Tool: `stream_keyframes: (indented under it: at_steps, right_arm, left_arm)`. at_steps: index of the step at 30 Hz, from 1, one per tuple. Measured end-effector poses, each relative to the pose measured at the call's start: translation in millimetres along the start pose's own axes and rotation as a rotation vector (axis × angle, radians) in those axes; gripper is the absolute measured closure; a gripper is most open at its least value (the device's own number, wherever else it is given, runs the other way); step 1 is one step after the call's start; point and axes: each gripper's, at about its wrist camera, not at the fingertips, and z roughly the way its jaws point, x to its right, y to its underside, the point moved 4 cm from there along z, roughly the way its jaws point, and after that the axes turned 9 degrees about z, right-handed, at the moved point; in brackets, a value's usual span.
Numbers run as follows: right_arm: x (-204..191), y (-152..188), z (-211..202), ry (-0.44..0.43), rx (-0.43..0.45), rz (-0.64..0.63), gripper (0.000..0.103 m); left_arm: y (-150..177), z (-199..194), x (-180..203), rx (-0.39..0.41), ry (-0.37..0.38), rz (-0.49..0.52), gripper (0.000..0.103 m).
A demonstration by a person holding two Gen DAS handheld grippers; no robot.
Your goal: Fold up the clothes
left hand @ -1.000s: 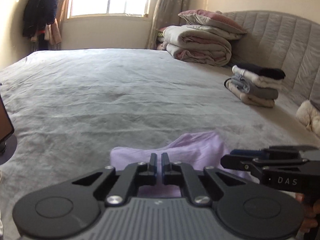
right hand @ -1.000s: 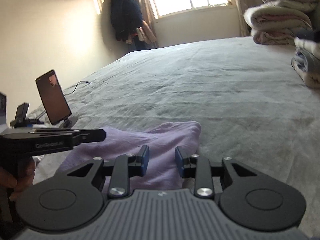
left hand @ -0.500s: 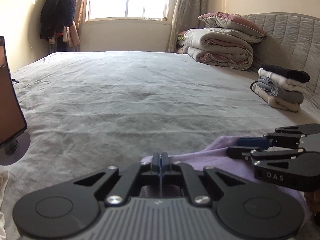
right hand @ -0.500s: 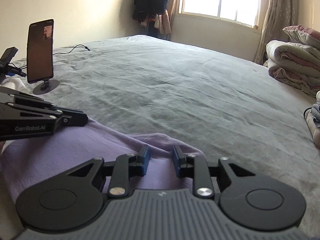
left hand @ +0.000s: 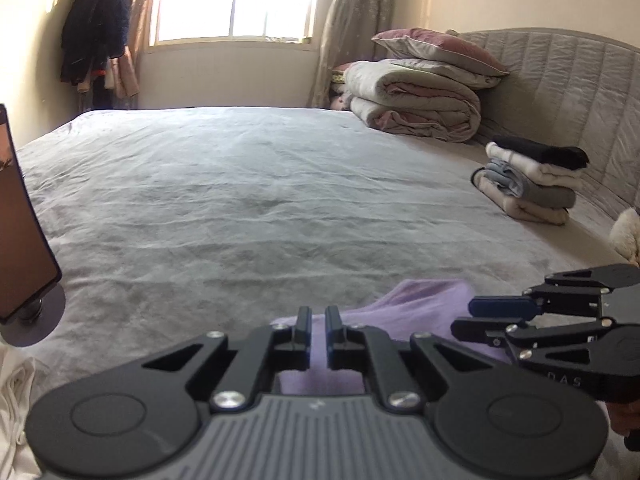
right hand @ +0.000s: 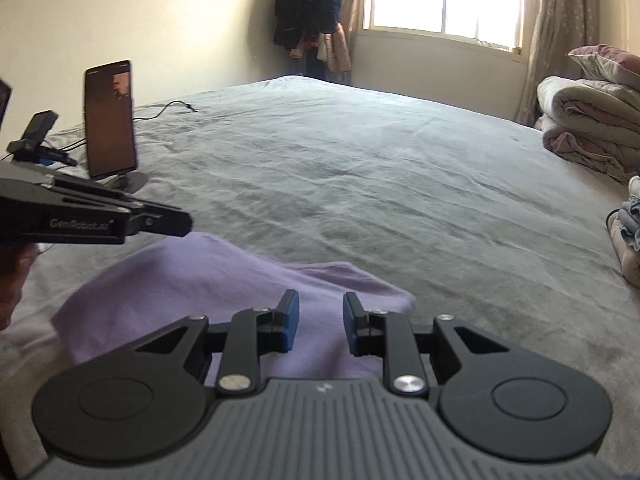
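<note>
- Spreading across both views, the bed [left hand: 240, 200] is covered by a wrinkled grey sheet and takes up most of the room below a bright window [left hand: 236, 0].
- A padded grey headboard [left hand: 560, 92] runs along the right side in the left wrist view.
- A rolled duvet [left hand: 416, 104] with a pink pillow [left hand: 440, 46] on top sits on the far corner of the bed, against the headboard.
- Dark coats [left hand: 96, 36] hang in the corner left of the window.
- The lilac garment [right hand: 224, 296] lies on the near edge of the bed, partly folded, directly under and in front of both grippers.
- A stack of folded clothes [left hand: 532, 180], a black piece on top, rests on the bed beside the headboard, well apart from the lilac garment.
- The right gripper [right hand: 318, 326] hangs over the garment's near right part with its jaws parted by a moderate gap and nothing between them.
- The left gripper [left hand: 316, 336] is over the garment's near left part; its jaws stand a narrow slit apart, and only lilac cloth shows beyond the slit, so no grip on it can be made out.
- A phone [right hand: 111, 120] stands upright on a round stand at the left of the bed, near a black cable [right hand: 168, 108].
</note>
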Motion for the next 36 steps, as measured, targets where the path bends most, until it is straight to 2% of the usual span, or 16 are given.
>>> stream_keyframes:
  at_steps: [4, 8, 20, 22, 24, 28, 30, 32, 36]
  right_arm:
    - [-18.3, 9.5, -19.5, -0.065, -0.019, -0.027, 0.078]
    - [-20.7, 20.8, -30.9, -0.069, -0.065, -0.049, 0.079]
    - [-15.4, 47.8, -60.5, -0.003, -0.179, -0.033, 0.078]
    - [-12.2, 49.4, -63.5, 0.005, -0.200, -0.010, 0.078]
    - [-9.7, 49.3, -67.6, 0.008, -0.216, 0.013, 0.078]
    - [-7.0, 44.6, -73.9, -0.001, -0.241, 0.066, 0.075]
    - [-5.6, 42.2, -77.0, -0.005, -0.253, 0.092, 0.068]
    - [-4.3, 39.8, -80.1, -0.010, -0.266, 0.119, 0.066]
    - [-1.6, 34.9, -86.4, -0.019, -0.291, 0.172, 0.051]
  left_arm:
    - [13.7, -9.0, 11.5, -0.051, 0.042, 0.064, 0.096]
    - [28.6, -20.2, 18.0, -0.096, 0.051, 0.109, 0.095]
    - [46.7, -51.4, 33.6, -0.224, 0.041, 0.212, 0.093]
    - [49.1, -56.3, 36.4, -0.245, 0.038, 0.229, 0.089]
    - [51.5, -61.2, 39.3, -0.266, 0.035, 0.246, 0.079]
    - [48.0, -69.8, 41.5, -0.322, 0.010, 0.229, 0.068]
    - [45.3, -73.2, 44.0, -0.345, -0.009, 0.227, 0.055]
    - [42.3, -74.9, 45.8, -0.374, -0.032, 0.223, 0.049]
    - [36.4, -74.8, 49.1, -0.415, -0.056, 0.217, 0.038]
